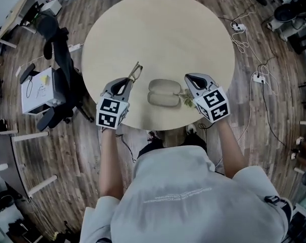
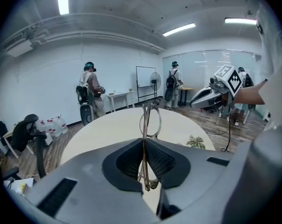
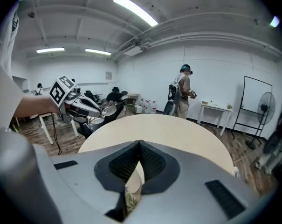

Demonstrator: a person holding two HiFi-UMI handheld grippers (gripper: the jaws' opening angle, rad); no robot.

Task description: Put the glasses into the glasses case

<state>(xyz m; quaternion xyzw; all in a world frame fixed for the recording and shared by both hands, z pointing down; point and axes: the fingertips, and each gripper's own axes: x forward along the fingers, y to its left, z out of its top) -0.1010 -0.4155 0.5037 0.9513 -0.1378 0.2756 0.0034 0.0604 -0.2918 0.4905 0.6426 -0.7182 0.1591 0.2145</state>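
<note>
1. The left gripper (image 2: 144, 143) was clamped on the glasses (image 2: 150, 121). Its jaws pressed the folded frame edge-on, and one lens ring stood out past the tips.
2. The glasses looked like thin wire, so they were probably very light and easily bent, with lenses that would scratch. The hold on the folded frame seemed the sound place to grip, since squeezing a lens ring would risk warping it. A frame that narrow might pivot between the pads, so a slow, level carry seemed wise.
3. The glasses were held over the table (image 1: 158, 29), just left of the case (image 1: 164, 93) and not touching it.
4. The case lay open on the table near its front edge, between the two grippers, with its two beige halves spread one beyond the other. It looked light enough to slide if the frame pushed against its wall.
5. The right gripper (image 3: 140, 146) was just right of the case, its jaws together at the tips with nothing between them there. Through the gap behind the tips showed something beige and a leafy green bit (image 1: 187, 101), which lay between the case and this gripper. I could not tell whether the gripper touched either.
</note>
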